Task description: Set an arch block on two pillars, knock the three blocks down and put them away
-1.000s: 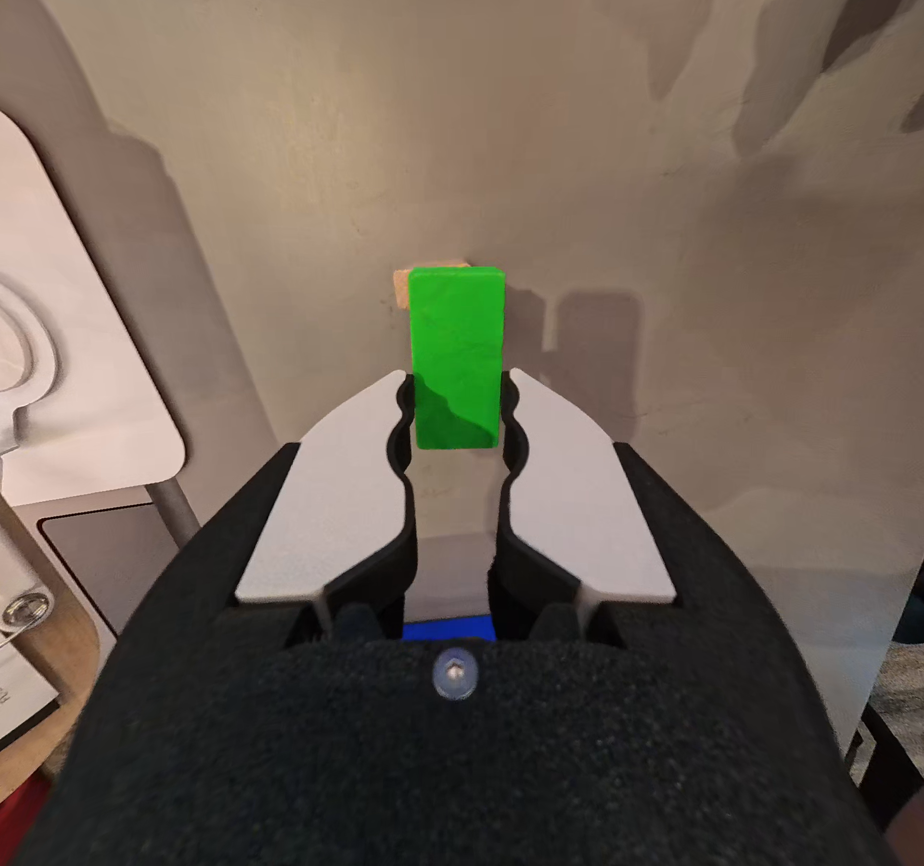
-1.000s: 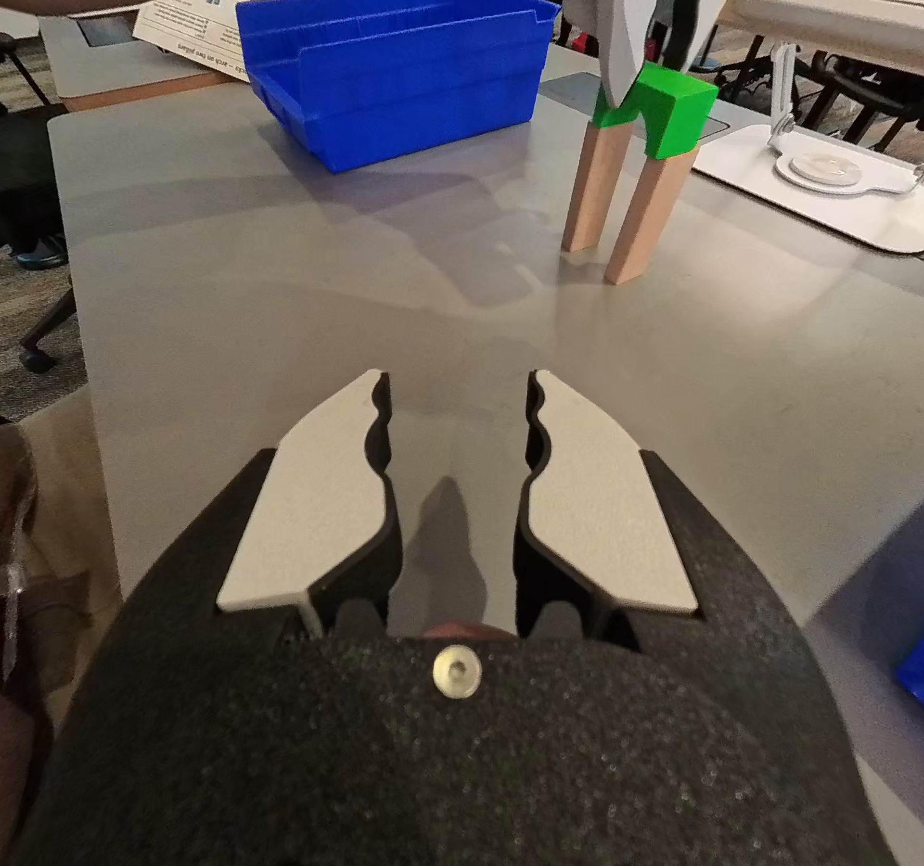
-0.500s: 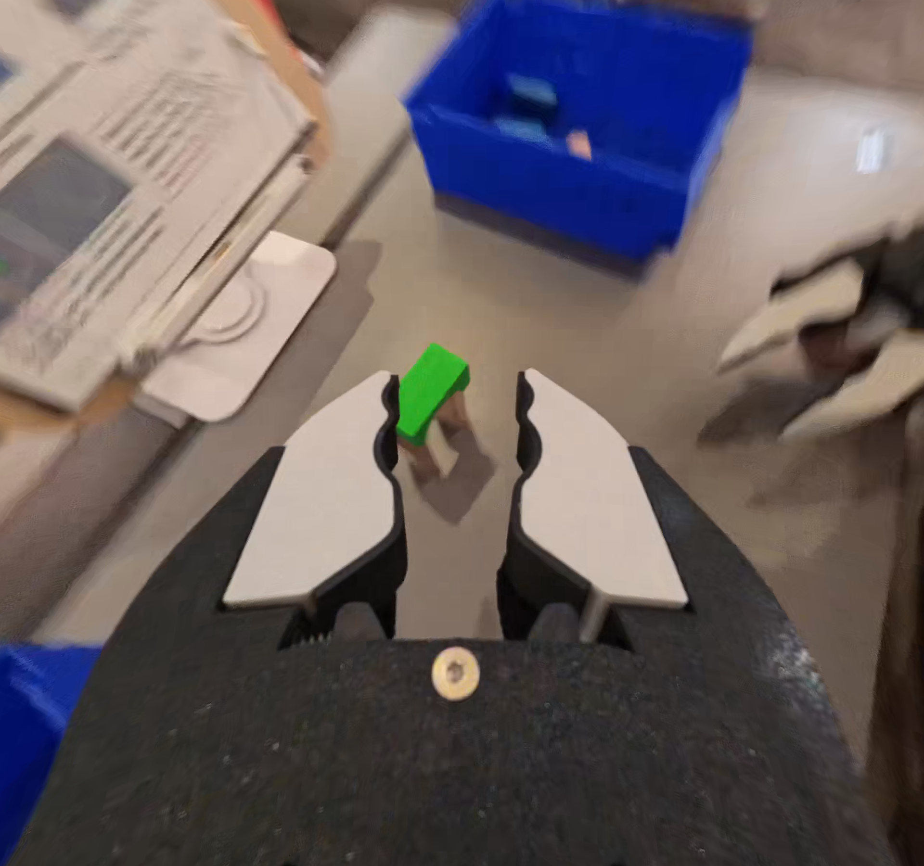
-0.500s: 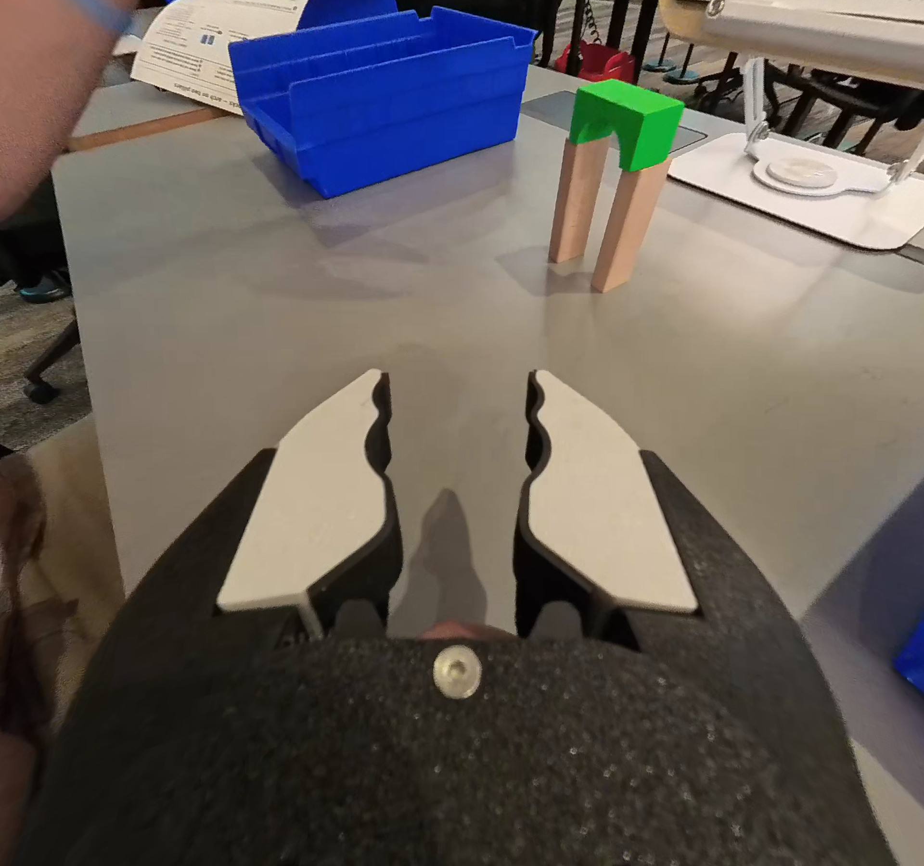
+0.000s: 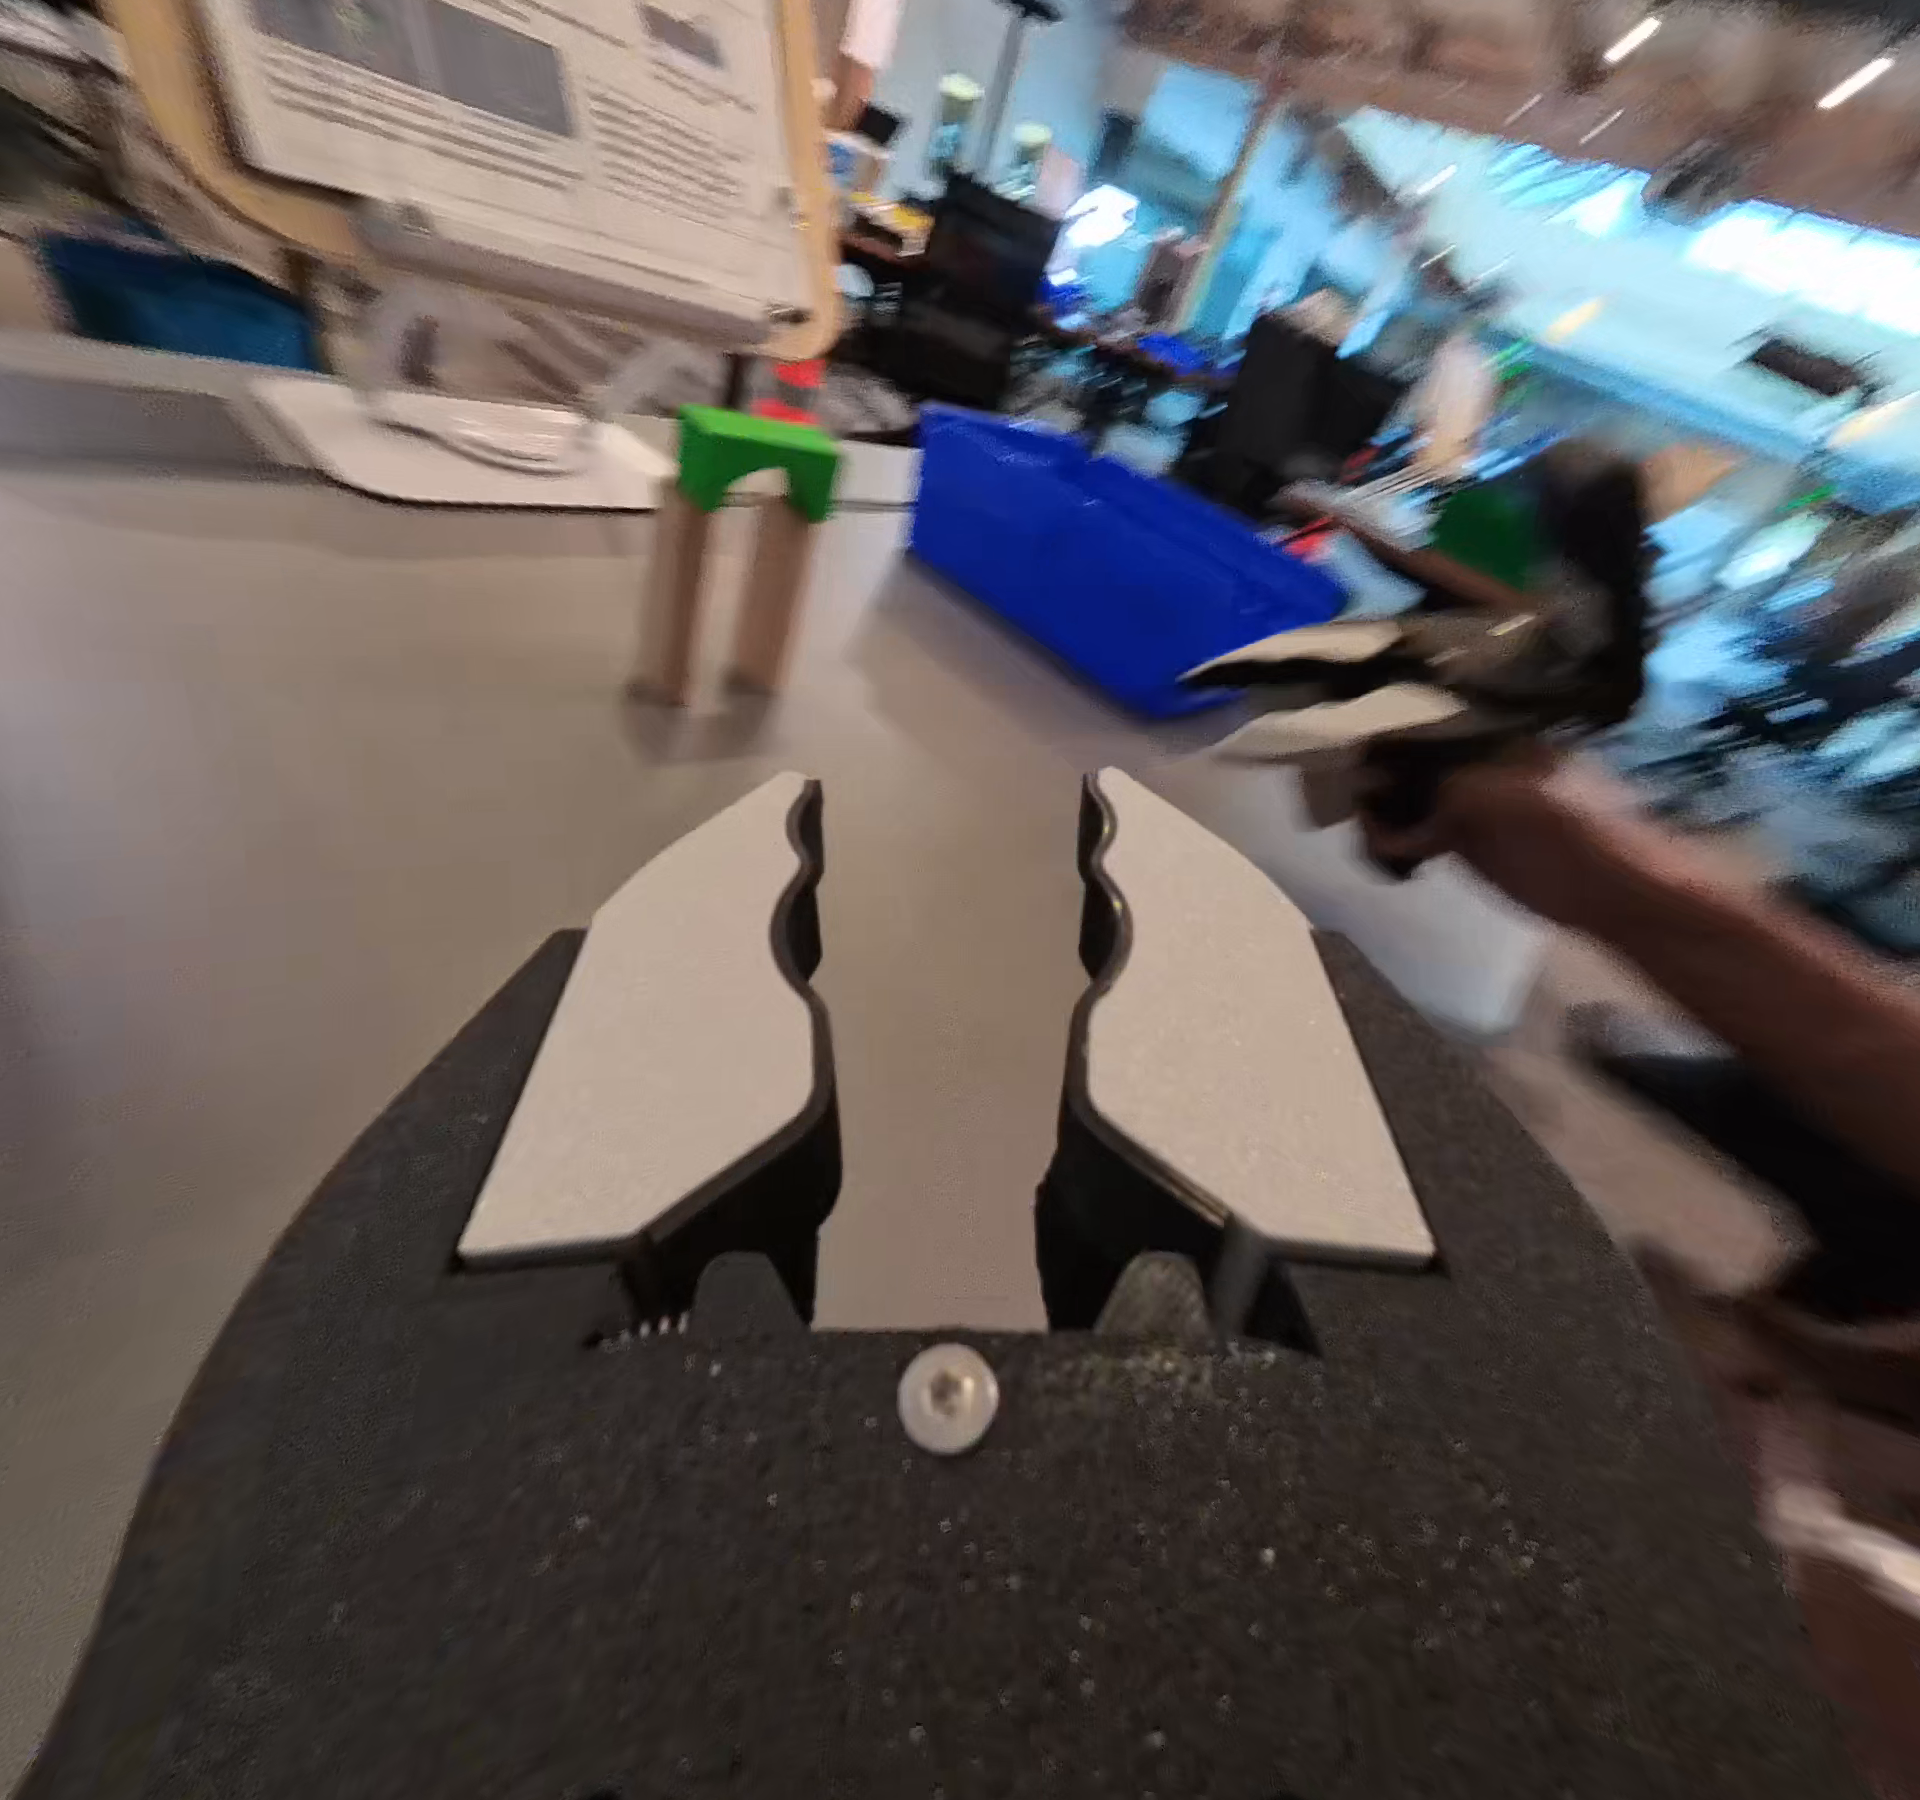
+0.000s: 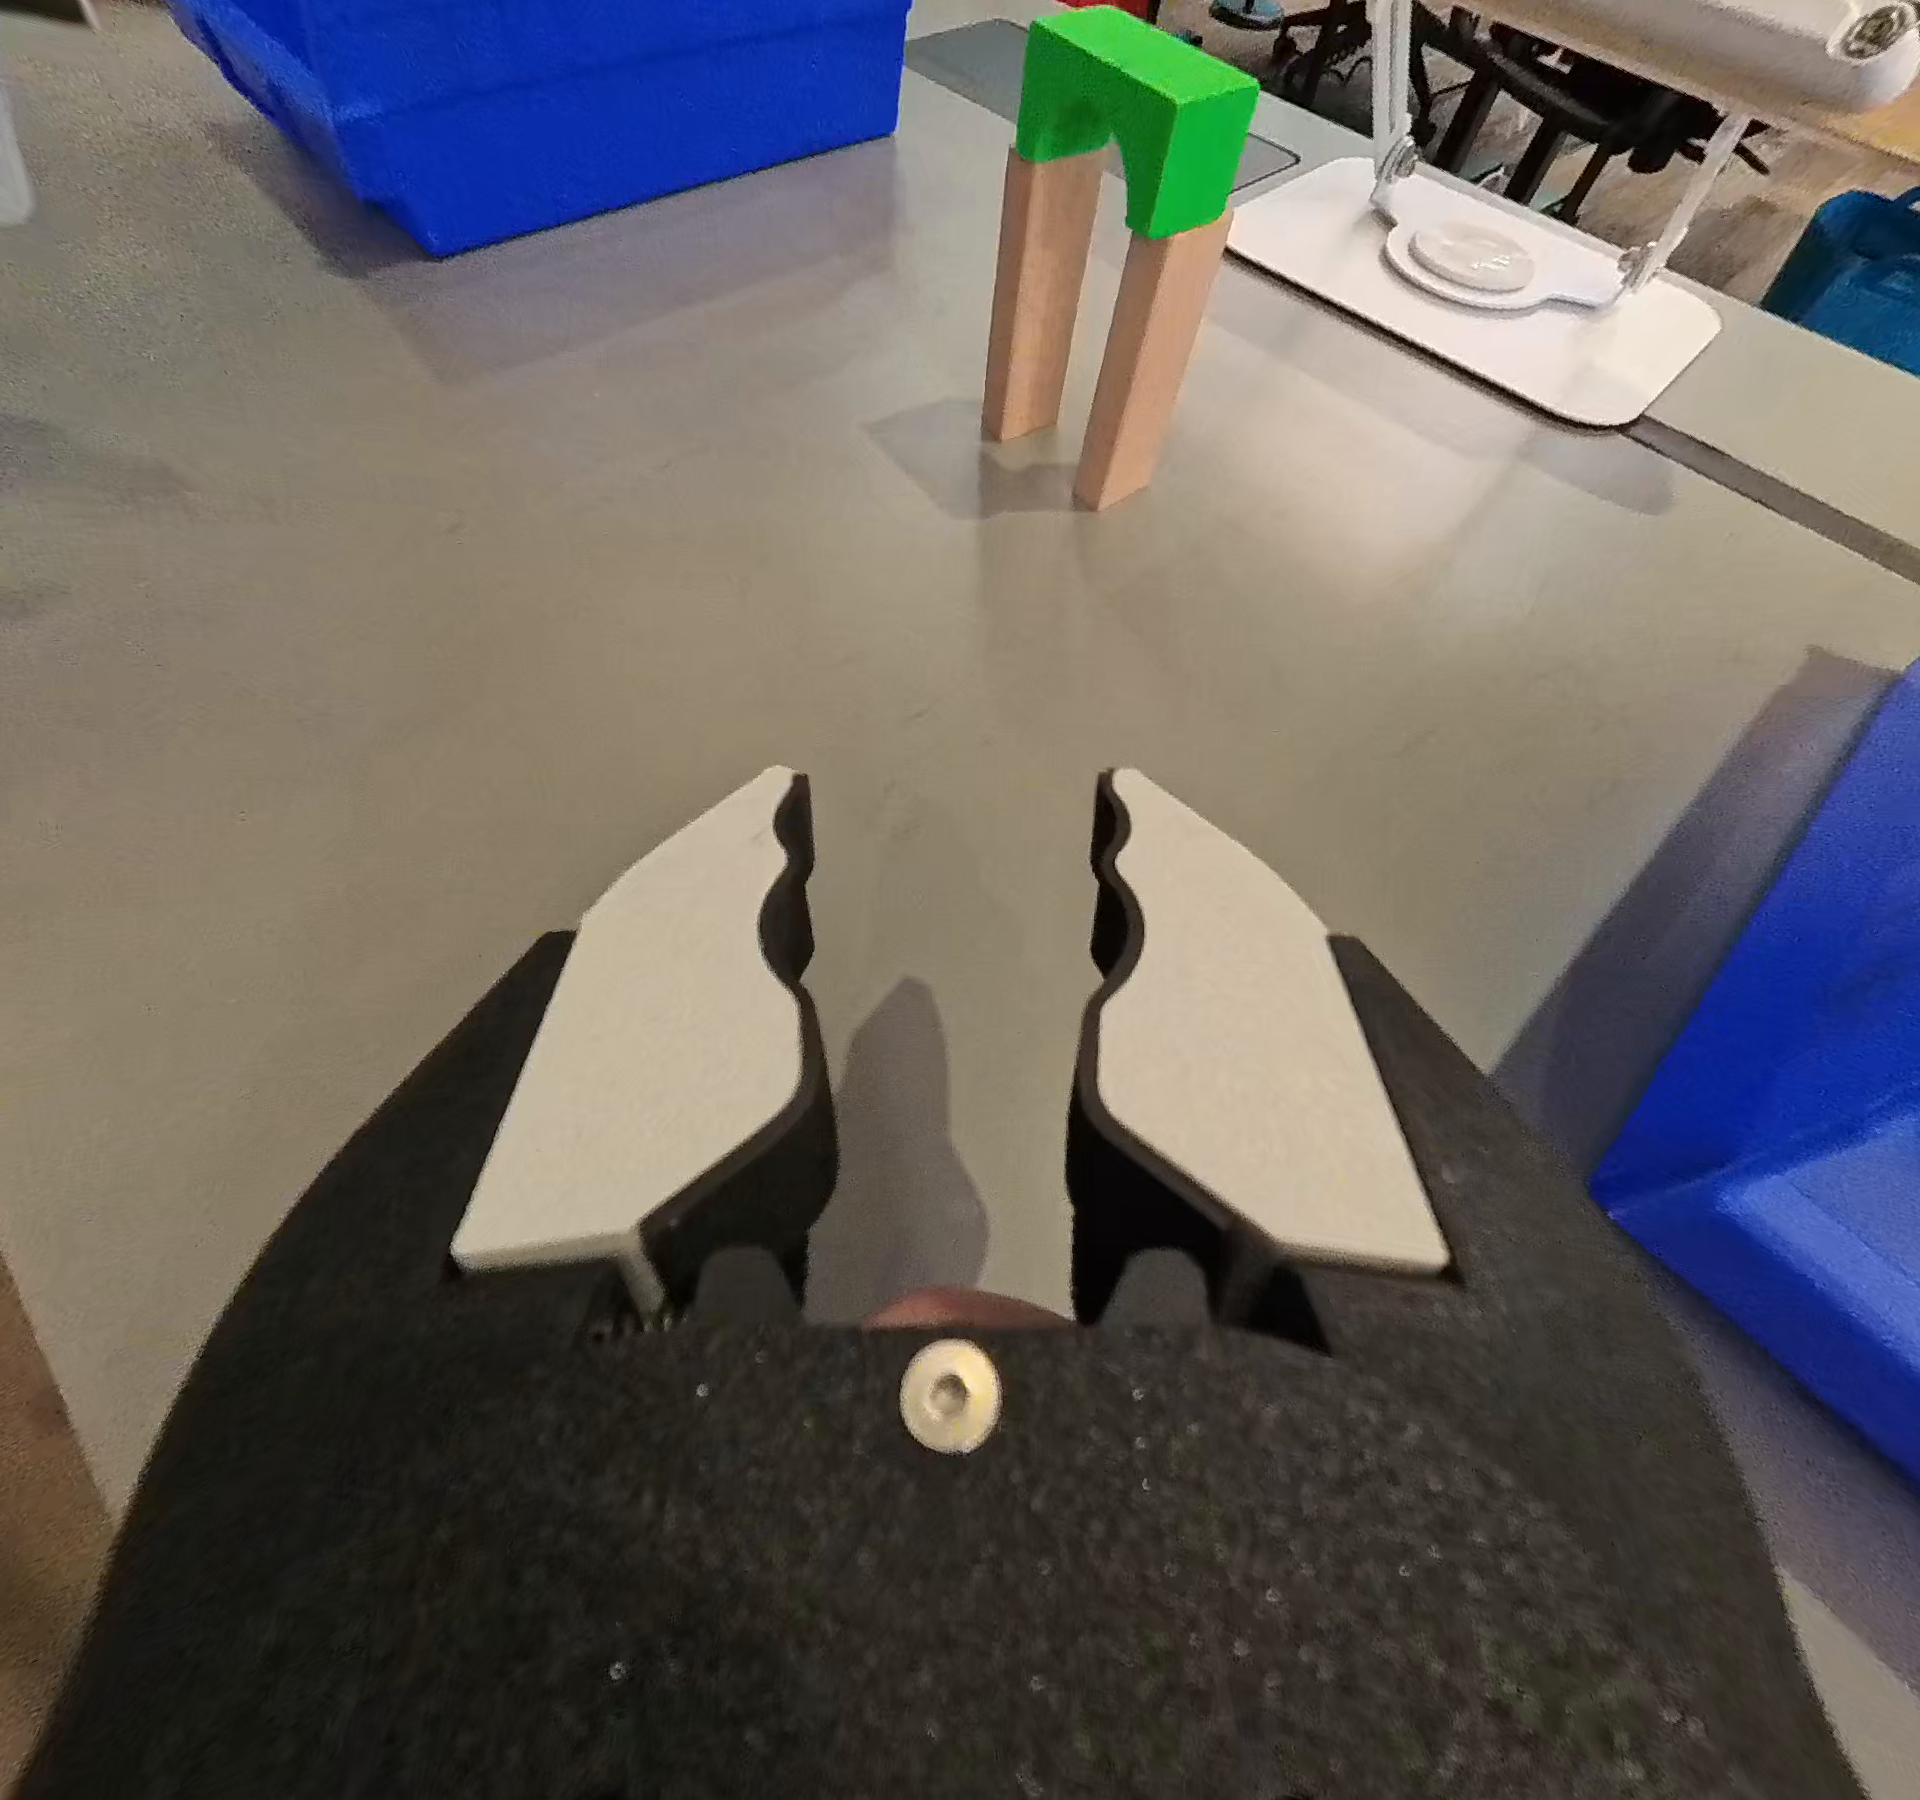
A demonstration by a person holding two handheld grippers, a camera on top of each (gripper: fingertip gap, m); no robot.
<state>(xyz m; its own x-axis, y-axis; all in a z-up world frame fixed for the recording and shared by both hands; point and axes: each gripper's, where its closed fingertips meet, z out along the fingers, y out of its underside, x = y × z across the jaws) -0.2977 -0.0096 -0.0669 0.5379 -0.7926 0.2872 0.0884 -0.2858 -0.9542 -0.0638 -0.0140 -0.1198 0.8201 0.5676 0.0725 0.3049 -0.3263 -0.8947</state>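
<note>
The green arch (image 6: 1132, 114) sits across two upright wooden pillars (image 6: 1091, 327) on the grey table (image 6: 520, 607) — built, ready for knocking over — so both the left gripper (image 5: 951, 794) and right gripper (image 6: 951, 794) hang back, spread and empty.

We see a smooth grey table (image 6: 520, 555) with a dull sheen that throws back soft reflections. The two pillars (image 6: 1091, 296) look like pale bare wood, matt, with faint grain. The green arch block (image 6: 1153, 114) on them has a flat, painted-looking finish. The blue bin (image 6: 582, 57) looks like moulded plastic, slightly glossy. The right gripper (image 6: 948, 805) has matt light-grey fingers (image 6: 665, 1044), a rough, speckled black body and a shiny metal screw (image 6: 950, 1409). The white stand base (image 6: 1455, 316) looks smooth.
</note>
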